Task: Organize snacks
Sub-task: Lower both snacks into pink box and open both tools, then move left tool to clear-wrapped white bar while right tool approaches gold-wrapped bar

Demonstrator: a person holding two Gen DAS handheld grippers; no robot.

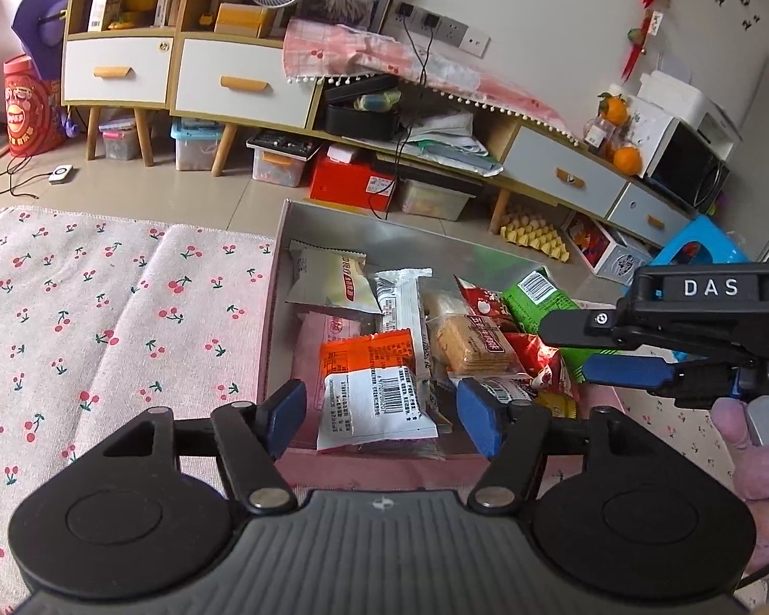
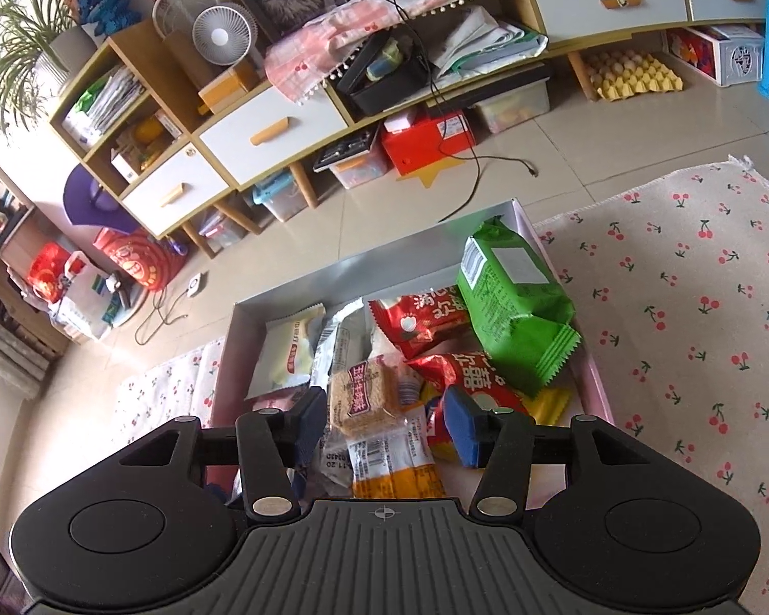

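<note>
A shallow rectangular box (image 1: 282,277) with pale pink walls and a silvery inside is seen on a cherry-printed woven cloth (image 1: 77,318). Crinkly foil and plastic snack packets are heaped in it: a glossy green pack (image 2: 512,302) at the far right, two red packs (image 2: 425,315), a clear-wrapped square cracker stack (image 2: 359,394), a cream pillow pack (image 1: 333,282) at the far left, and an orange-and-white packet (image 1: 369,389) at the near edge. The left tool (image 1: 382,410) is held wide apart, astride the orange-and-white packet without gripping it. The right tool (image 2: 384,423) is likewise spread apart, over the cracker stack, nothing being clamped.
</note>
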